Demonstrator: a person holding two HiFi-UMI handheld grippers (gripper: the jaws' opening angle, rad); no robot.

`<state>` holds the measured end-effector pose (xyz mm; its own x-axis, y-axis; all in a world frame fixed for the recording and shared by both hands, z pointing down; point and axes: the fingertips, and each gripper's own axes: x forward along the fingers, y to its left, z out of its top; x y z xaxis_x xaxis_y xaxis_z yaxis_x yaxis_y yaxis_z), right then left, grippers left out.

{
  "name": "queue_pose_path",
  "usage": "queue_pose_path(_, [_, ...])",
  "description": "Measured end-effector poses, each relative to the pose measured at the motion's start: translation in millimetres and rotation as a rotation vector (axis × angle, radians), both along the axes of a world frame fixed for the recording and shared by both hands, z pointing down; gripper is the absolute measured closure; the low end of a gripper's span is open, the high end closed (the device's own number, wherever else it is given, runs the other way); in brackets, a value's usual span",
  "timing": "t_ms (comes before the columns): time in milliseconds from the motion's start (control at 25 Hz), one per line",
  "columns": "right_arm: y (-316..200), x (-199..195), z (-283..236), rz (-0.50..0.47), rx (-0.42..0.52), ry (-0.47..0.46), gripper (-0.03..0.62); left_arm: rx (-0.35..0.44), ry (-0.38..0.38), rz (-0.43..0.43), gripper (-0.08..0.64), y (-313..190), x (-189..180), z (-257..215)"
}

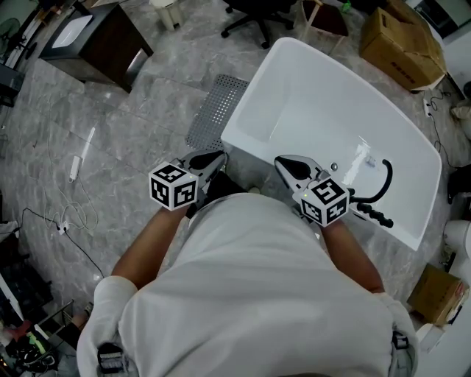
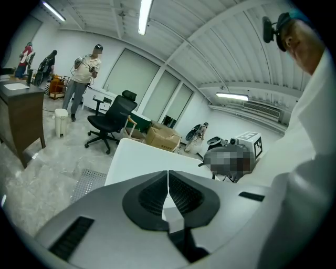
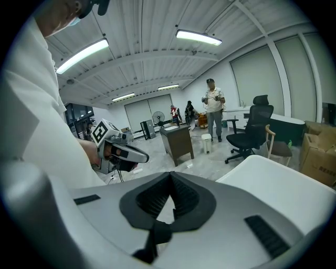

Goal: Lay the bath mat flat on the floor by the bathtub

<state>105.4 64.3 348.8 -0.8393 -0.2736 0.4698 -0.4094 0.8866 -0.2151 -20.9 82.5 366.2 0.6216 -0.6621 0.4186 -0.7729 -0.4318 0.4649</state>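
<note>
A grey perforated bath mat (image 1: 215, 110) lies on the marble floor along the left side of the white bathtub (image 1: 309, 96); its right edge meets the tub's rim. It also shows low in the left gripper view as the bath mat (image 2: 85, 182) beside the bathtub (image 2: 139, 157). My left gripper (image 1: 221, 156) and right gripper (image 1: 280, 160) are held close to the person's chest, near the tub's near corner, well short of the mat. Both are shut with nothing between them: left gripper (image 2: 168, 174), right gripper (image 3: 170, 175). The bathtub (image 3: 283, 181) fills the right gripper view's lower right.
A black shower hose (image 1: 380, 190) hangs on the tub's right rim. A brown desk (image 1: 96, 40), an office chair (image 1: 254, 18) and a cardboard box (image 1: 401, 44) stand farther off. A cable (image 1: 70, 217) trails on the floor at left. A person (image 2: 84, 79) stands in the background.
</note>
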Motion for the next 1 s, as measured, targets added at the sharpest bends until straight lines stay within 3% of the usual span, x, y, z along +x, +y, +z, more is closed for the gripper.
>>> queue_pose_path(1000, [-11.4, 22.4, 15.4, 0.032, -0.027, -0.035, 0.584, -0.042, -0.041, 0.034, 0.538, -18.3, 21.8, 6.7])
